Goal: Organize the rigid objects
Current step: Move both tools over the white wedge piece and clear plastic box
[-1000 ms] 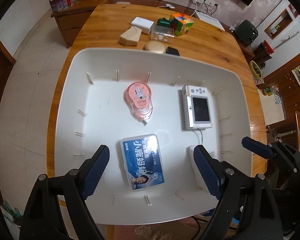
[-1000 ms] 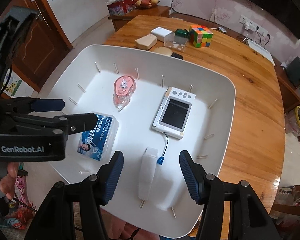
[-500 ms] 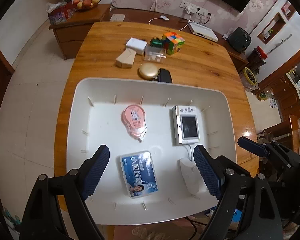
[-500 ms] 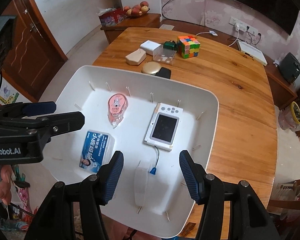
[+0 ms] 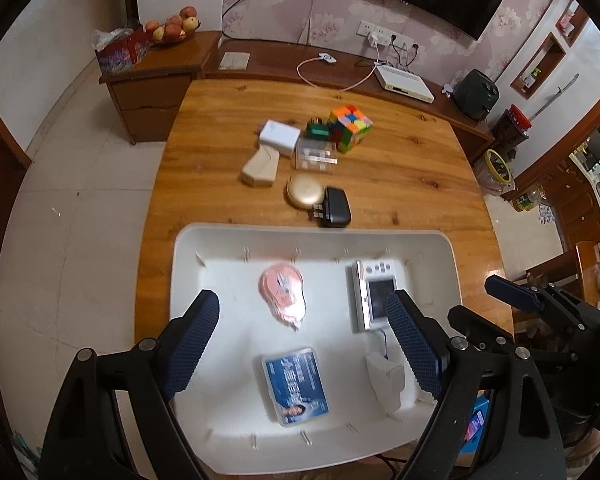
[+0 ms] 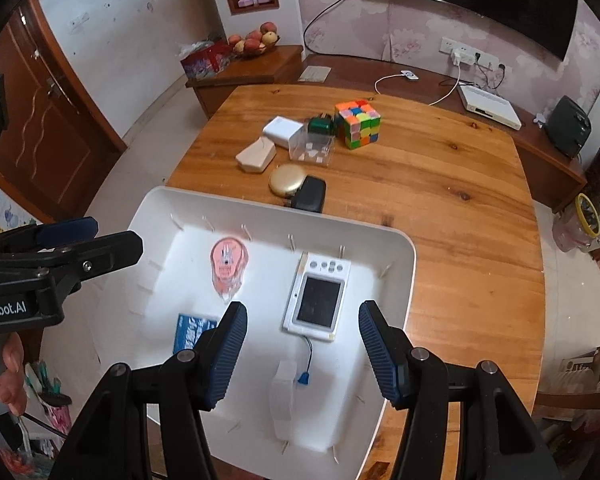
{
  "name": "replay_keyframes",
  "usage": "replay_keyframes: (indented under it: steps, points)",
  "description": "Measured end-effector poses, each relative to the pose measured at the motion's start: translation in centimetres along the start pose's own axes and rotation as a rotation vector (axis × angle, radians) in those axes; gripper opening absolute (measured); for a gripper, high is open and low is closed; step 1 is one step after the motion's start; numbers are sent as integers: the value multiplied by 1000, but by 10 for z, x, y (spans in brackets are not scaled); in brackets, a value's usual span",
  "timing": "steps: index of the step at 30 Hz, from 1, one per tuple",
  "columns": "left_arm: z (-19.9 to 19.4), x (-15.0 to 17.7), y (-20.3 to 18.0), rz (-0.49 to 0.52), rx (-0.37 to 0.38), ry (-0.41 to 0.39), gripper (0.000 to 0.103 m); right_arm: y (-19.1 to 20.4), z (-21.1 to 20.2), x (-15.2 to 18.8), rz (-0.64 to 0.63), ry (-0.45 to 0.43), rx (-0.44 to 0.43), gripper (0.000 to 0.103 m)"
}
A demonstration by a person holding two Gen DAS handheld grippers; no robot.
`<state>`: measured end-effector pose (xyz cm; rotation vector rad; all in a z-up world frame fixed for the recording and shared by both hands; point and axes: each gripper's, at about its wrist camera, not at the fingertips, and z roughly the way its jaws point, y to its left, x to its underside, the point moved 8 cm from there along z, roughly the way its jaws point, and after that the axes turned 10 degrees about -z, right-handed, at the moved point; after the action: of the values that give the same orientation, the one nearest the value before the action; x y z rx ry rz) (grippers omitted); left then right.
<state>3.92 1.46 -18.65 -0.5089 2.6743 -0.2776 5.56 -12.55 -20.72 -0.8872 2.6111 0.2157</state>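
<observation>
With both grippers above the white tray [image 5: 454,276], I see the left gripper [image 5: 304,340] fingers spread, nothing between them; right gripper [image 6: 302,350] fingers likewise parted and empty. Tray holds a pink tape dispenser [image 6: 227,266], white camera [image 6: 320,298], blue card box [image 5: 296,384] and a white case [image 6: 284,396]. Past the tray on the worktop [image 6: 440,200]: puzzle cube [image 6: 358,123], gold compact [image 6: 286,179], black charger [image 6: 310,195], all untouched.

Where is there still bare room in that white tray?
In the white tray: its middle, between the pink tape dispenser and the white handheld device, and the left side beside the blue box. Crowded: the near right corner.
</observation>
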Motion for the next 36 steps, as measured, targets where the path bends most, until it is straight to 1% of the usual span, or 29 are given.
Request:
replay_keyframes:
  steps: [4,7,8,9,10,12,16,20,23,26,31,32,36]
  points:
    - [-8,-26,0,20,1,-40,88,-5,-8,-21,8,-18,17,59]
    - [-11,-47,2,37,-6,-68,88,-12,-13,-43,14,-38,36,59]
    - [-10,-56,3,46,-11,-75,88,-14,-13,-50,15,-42,45,60]
    - [-9,-60,4,52,-14,-78,88,-17,-14,-61,16,-47,58,64]
    - [-7,-68,4,61,-16,-80,88,-19,-14,-69,18,-54,68,67]
    - [1,-78,5,80,-20,-78,88,-25,-11,-87,18,-64,88,70]
    - [29,-94,7,126,-47,-56,88,-34,7,-122,13,-57,117,70]
    - [62,-102,12,141,-53,-15,88,-42,41,-155,33,-28,95,71]
    - [90,-105,17,131,-57,23,88,-47,74,-172,48,11,68,74]
    - [121,-105,25,95,-62,77,88,-51,109,-179,68,67,43,74]
    - [153,-105,35,27,-53,140,88,-46,175,-183,129,177,-33,74]
    - [156,-105,37,17,-52,146,88,-44,189,-183,130,199,-35,74]
    - [166,-105,41,-17,-47,168,88,-40,223,-183,127,250,-7,74]
